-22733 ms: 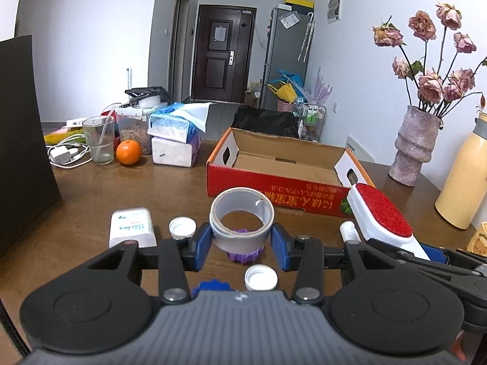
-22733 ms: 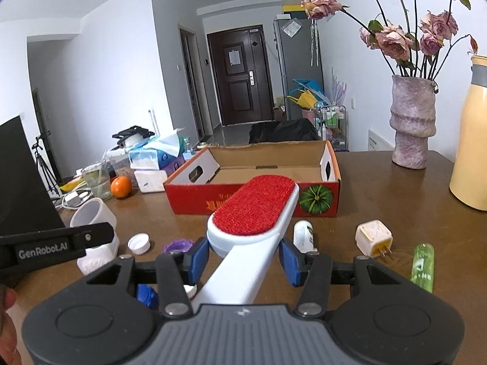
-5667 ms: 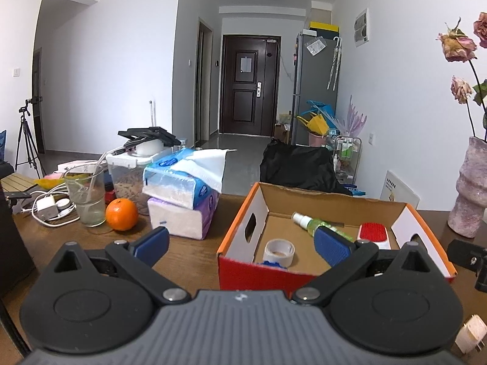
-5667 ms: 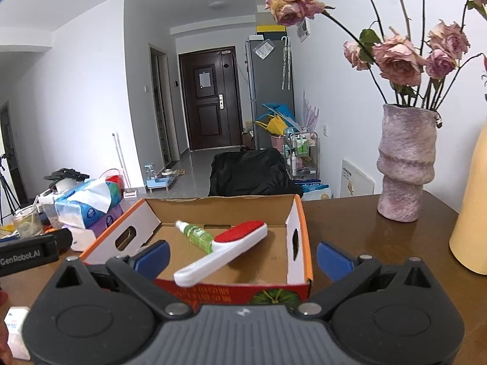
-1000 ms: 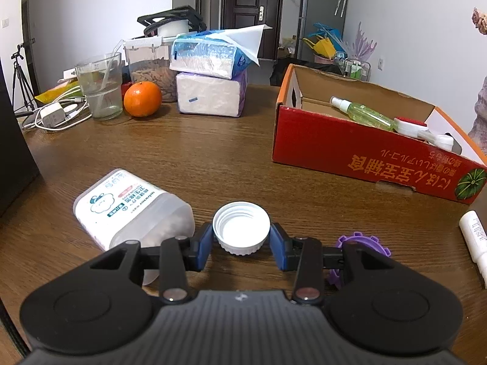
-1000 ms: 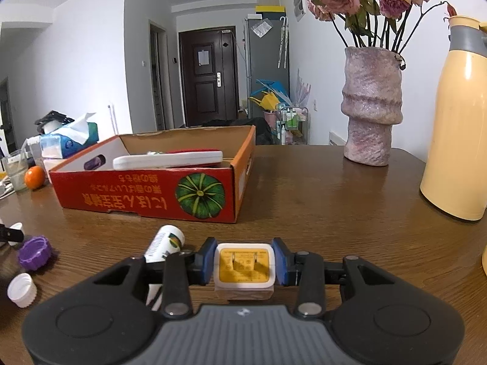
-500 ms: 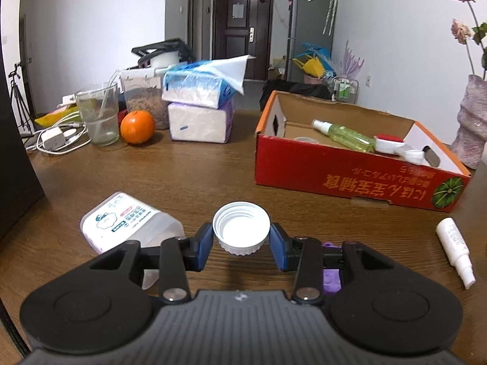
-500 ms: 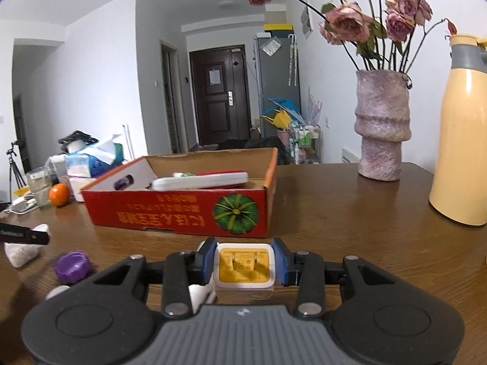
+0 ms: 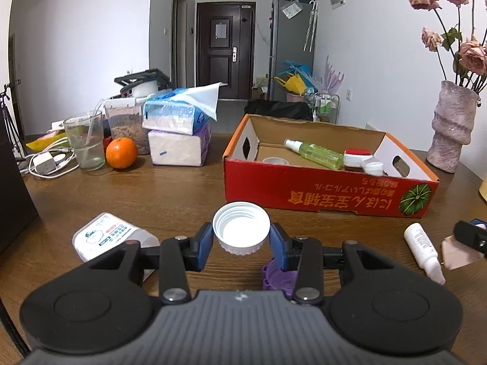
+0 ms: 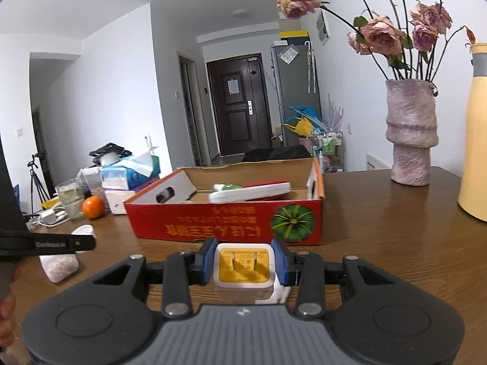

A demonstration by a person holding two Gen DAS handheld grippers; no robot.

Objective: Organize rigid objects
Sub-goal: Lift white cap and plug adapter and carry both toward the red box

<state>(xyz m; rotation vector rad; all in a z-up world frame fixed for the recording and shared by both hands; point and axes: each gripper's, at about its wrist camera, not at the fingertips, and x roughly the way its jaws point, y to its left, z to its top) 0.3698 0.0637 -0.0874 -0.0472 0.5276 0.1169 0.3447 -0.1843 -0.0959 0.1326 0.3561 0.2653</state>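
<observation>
My left gripper (image 9: 241,240) is shut on a white bottle cap (image 9: 241,227), held above the table short of the red cardboard box (image 9: 328,191). My right gripper (image 10: 243,263) is shut on a white and yellow plug adapter (image 10: 243,266), lifted in front of the same box (image 10: 225,222). The box holds a green spray bottle (image 9: 313,149), a lint brush (image 10: 249,192) and a tape roll (image 9: 275,161). A purple cap (image 9: 278,276), a small white bottle (image 9: 423,251) and a white jar (image 9: 106,238) lie on the table near my left gripper.
Tissue packs (image 9: 179,133), an orange (image 9: 121,153), a glass (image 9: 85,141) and chargers stand at the back left. A pink vase (image 10: 411,140) with roses and a yellow flask (image 10: 476,133) stand to the right. A dark panel borders the left side.
Both grippers have risen with their loads, so the box's inside shows more. The left gripper still holds the cap, the right the adapter.
</observation>
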